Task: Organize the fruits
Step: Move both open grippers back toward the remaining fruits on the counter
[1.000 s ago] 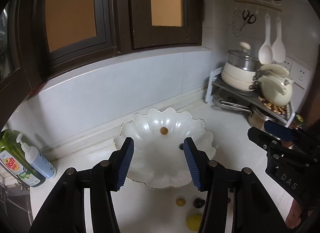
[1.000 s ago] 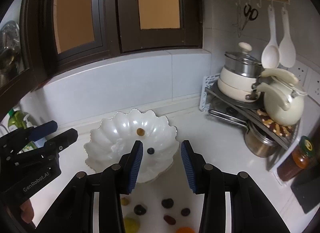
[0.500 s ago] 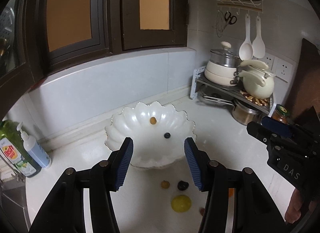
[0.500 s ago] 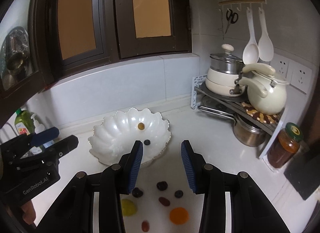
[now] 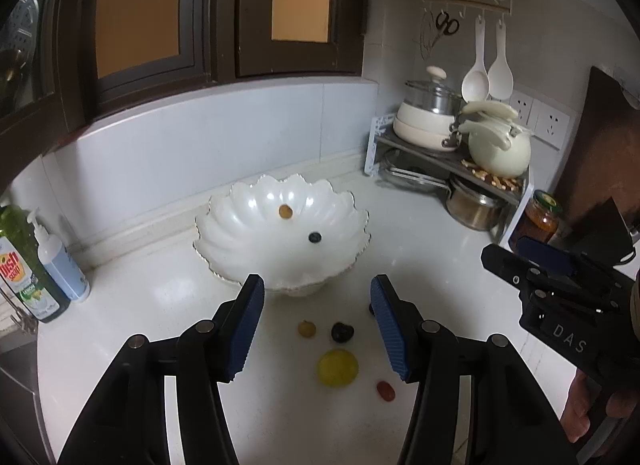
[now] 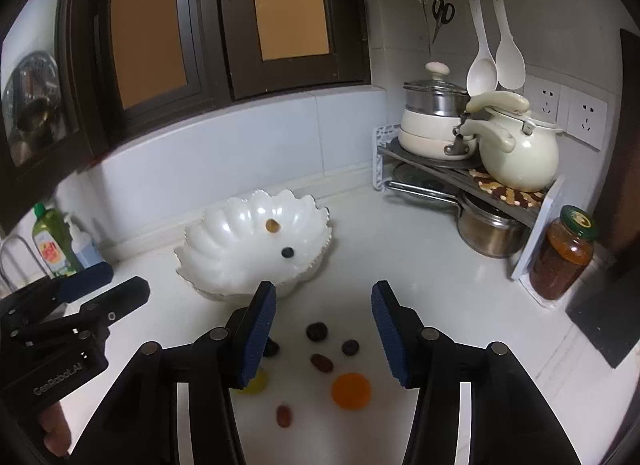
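A white scalloped bowl [image 5: 248,241] [image 6: 224,253] stands on the counter with a small amber fruit [image 5: 285,211] and a blueberry [image 5: 315,237] in it. In front of it lie loose fruits: a yellow-green one [image 5: 337,367], a dark one [image 5: 342,332], an orange one [image 6: 351,390] and several small ones. My left gripper [image 5: 318,305] hovers above them, its jaws opening with nothing between them. My right gripper [image 6: 324,305] hangs beside it, jaws also opening and empty. Its left finger hides part of the yellow-green fruit [image 6: 256,383].
A corner rack [image 6: 460,173] with pots and a cream kettle [image 6: 520,153] stands at the back right, a jar [image 6: 566,257] next to it. Soap bottles [image 5: 36,265] stand at the left by the sink. A tiled wall and dark window frames lie behind the bowl.
Both grippers have drawn back from the bowl, so more loose fruit shows on the counter in front of it. The right gripper's jaws stand wider than before.
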`<action>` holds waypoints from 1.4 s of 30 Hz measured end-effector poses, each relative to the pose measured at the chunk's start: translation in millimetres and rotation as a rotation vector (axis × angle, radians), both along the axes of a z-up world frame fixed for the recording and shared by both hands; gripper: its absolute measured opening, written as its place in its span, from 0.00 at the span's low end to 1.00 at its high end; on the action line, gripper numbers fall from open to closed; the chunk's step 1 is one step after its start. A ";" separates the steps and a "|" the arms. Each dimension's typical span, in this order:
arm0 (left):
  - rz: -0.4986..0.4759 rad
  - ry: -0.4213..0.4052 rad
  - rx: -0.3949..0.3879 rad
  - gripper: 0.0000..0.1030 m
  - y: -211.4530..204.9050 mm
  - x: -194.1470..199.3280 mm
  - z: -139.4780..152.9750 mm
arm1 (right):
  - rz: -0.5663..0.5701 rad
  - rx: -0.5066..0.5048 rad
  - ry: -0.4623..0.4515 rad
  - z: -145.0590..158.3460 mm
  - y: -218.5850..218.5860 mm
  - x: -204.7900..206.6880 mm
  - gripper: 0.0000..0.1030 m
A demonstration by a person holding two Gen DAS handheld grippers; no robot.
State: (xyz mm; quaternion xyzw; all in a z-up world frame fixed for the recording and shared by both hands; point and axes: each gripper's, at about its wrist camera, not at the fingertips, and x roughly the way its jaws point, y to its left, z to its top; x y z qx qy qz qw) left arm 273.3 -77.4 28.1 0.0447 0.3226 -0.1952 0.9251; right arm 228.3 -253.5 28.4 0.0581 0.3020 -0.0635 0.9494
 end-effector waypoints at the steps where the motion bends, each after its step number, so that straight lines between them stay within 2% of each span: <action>1: -0.001 0.006 -0.001 0.54 -0.2 -0.9 -2.0 | -0.004 -0.005 0.003 -1.5 -0.3 -1.4 0.50; 4: -0.007 0.034 -0.008 0.55 -1.5 -1.4 -8.9 | -0.008 -0.004 0.014 -7.8 -1.5 -5.4 0.50; 8: -0.009 0.035 0.017 0.62 -5.8 -6.3 -18.5 | -0.006 0.006 0.049 -20.2 -4.3 -6.9 0.50; 16: -0.032 0.067 0.049 0.65 -13.2 -9.7 -36.3 | -0.010 0.042 0.134 -47.4 -13.8 -6.5 0.50; 18: -0.035 0.076 0.059 0.65 -15.7 -9.5 -40.8 | -0.010 0.049 0.149 -52.6 -14.9 -6.5 0.50; 21: -0.038 0.098 0.063 0.65 -17.4 -8.1 -47.8 | -0.013 0.054 0.167 -59.2 -15.5 -6.9 0.57; 42: -0.062 0.268 0.109 0.65 -30.2 13.9 -109.6 | -0.004 0.109 0.339 -119.8 -24.8 11.4 0.57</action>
